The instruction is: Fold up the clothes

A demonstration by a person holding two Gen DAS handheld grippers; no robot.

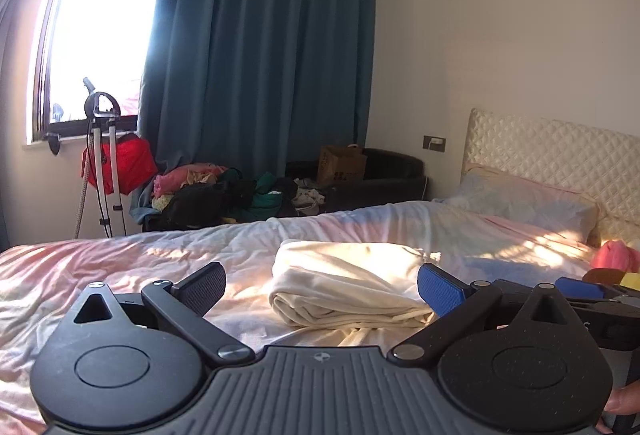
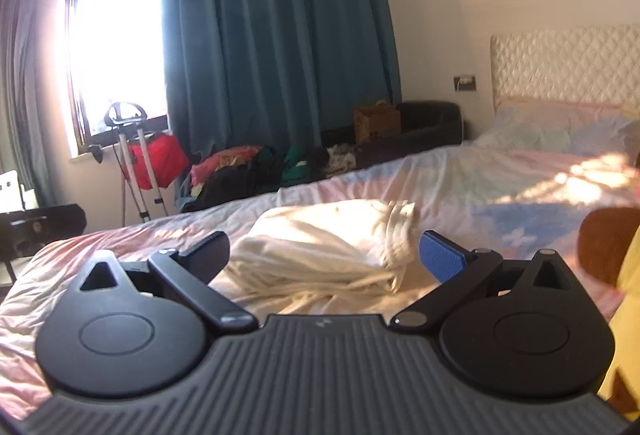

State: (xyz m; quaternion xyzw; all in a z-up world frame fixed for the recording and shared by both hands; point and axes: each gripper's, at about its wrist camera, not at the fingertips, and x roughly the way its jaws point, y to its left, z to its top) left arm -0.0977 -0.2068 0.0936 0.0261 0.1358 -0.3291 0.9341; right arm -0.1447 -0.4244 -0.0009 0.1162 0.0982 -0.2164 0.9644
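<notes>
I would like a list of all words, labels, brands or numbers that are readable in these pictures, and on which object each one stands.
Nothing can be read with certainty.
Cardboard box by the curtain: dark print on its front, too small and blurred to read in both views.
Left gripper: a small round emblem on its grey base, no letters.
Right gripper: the same small emblem, no letters.
Cream folded garment: no label shows.

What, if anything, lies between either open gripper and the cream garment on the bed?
Nothing visible. The left gripper and right gripper are both open, with the folded cream garment directly ahead between their fingers. Only bare bedsheet lies in front of it.
</notes>
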